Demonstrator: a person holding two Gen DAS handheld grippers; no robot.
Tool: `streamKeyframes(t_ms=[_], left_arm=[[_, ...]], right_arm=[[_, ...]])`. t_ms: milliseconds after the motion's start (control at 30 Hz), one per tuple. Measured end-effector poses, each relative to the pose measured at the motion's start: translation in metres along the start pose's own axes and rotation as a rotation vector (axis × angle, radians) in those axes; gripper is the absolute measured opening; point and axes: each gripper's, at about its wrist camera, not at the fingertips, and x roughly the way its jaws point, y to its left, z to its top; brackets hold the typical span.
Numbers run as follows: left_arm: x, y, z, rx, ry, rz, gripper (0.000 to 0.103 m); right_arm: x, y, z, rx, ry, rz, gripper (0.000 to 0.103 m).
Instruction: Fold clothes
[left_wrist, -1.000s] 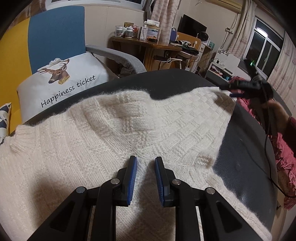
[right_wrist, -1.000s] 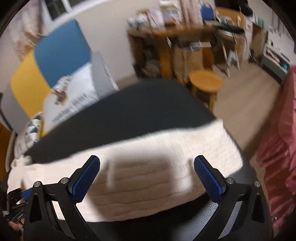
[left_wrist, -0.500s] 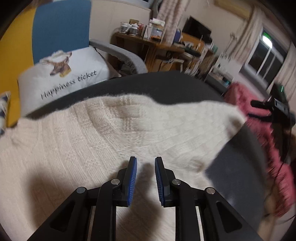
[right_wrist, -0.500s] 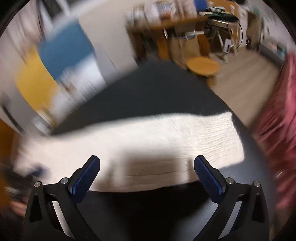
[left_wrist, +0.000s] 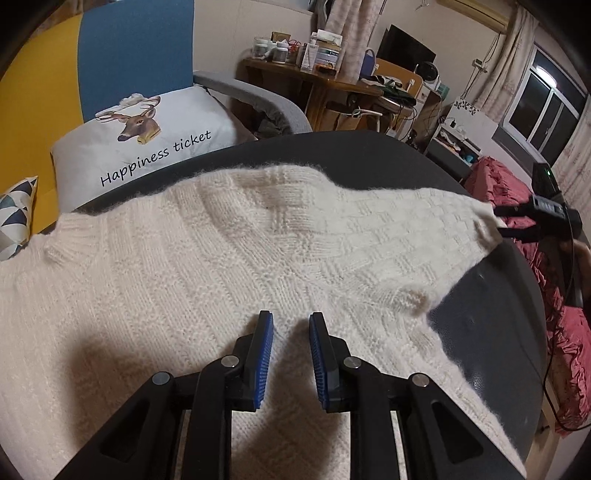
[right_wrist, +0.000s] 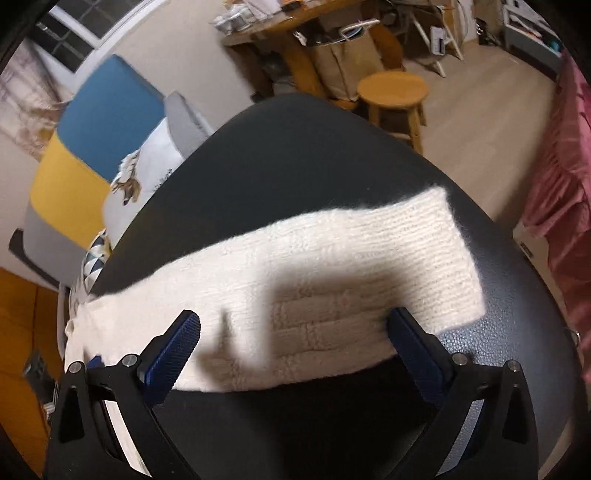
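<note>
Cream sweater (left_wrist: 229, 266) collar, left view only

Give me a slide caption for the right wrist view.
Open right gripper poised over the cream sweater's sleeve, laid flat on a dark round table.

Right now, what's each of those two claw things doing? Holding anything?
Left gripper: jaws narrowly apart over the sweater, gripping nothing.
Right gripper: wide open above the sleeve, holding nothing.
</note>
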Motion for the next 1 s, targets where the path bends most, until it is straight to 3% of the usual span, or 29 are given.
streamKeyframes(t_ms=[100,267,367,467,567,667,733,833,933,1000], left_arm=[[0.0,0.003,-0.002,-0.02,-0.012,-0.011,0.019],[-0.001,0.007,0.001,-0.06,0.015,-0.016,0.019],[-0.006,0.01,0.003,-0.072,0.023,-0.006,0.019],[-0.016,0.016,0.004,-0.093,-0.003,-0.015,0.019],[-0.025,0.017,0.01,-0.078,-0.029,-0.028,0.019],[-0.025,0.028,0.025,-0.085,-0.042,0.025,0.019],[-0.024,0.038,0.037,-0.126,-0.06,0.009,0.019],[-0.014,0.041,0.059,-0.146,-0.055,-0.039,0.019],[0.009,0.025,0.075,-0.051,-0.017,0.015,0.019],[0.033,0.021,0.075,-0.016,0.052,0.065,0.019]], right_arm=[[-0.004,0.007,-0.02,-0.071,0.031,-0.068,0.103],[0.002,0.036,-0.056,-0.226,0.023,-0.306,0.103],[-0.002,0.053,-0.06,-0.237,0.002,-0.328,0.103],[-0.022,0.07,-0.053,-0.206,-0.152,-0.272,0.103],[-0.002,0.072,-0.04,-0.174,-0.084,-0.246,0.103],[0.025,0.066,-0.036,-0.163,0.005,-0.31,0.103],[0.031,0.072,-0.045,-0.223,0.003,-0.406,0.103],[0.029,0.075,-0.057,-0.226,-0.003,-0.416,0.103],[0.026,0.073,-0.062,-0.231,-0.014,-0.402,0.103],[0.026,0.073,-0.064,-0.24,-0.028,-0.396,0.103]])
